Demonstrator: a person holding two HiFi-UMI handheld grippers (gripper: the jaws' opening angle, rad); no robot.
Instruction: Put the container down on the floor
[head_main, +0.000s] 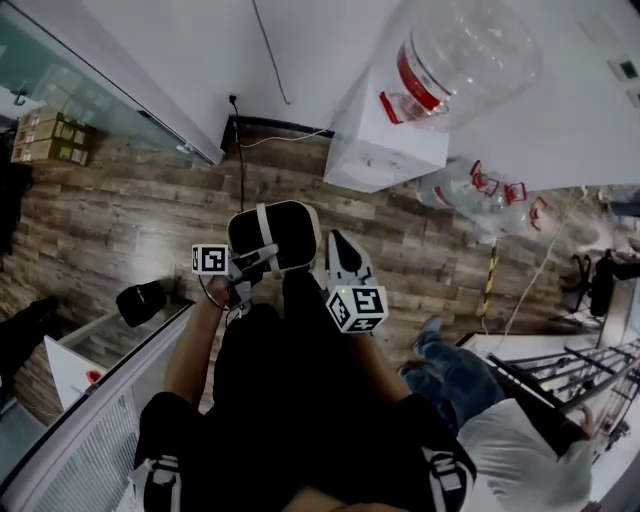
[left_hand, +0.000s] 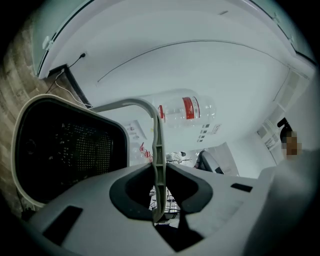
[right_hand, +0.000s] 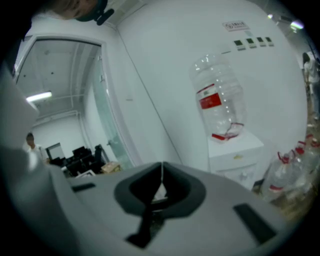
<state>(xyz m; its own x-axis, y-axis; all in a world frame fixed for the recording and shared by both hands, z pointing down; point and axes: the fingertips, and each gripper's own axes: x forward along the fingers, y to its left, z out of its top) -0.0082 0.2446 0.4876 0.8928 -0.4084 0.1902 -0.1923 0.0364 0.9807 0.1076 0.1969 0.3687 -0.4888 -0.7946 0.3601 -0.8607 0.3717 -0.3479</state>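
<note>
Firmly, the rounded black mesh container (head_main: 275, 232) is pinched by its thin cream handle (left_hand: 158, 160) in the left gripper (head_main: 250, 264); beside it, the right gripper (head_main: 338, 250) is closed, empty.

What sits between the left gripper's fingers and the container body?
Only the pale handle: the left gripper clamps it between its fingers, and it arcs to the black container. Left gripper view shows this.

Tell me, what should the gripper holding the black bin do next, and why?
Probably lower the left gripper straight down. Its jaws pinch the handle of the container, which seems to hang above the wooden floor rather than rest on it.
</note>
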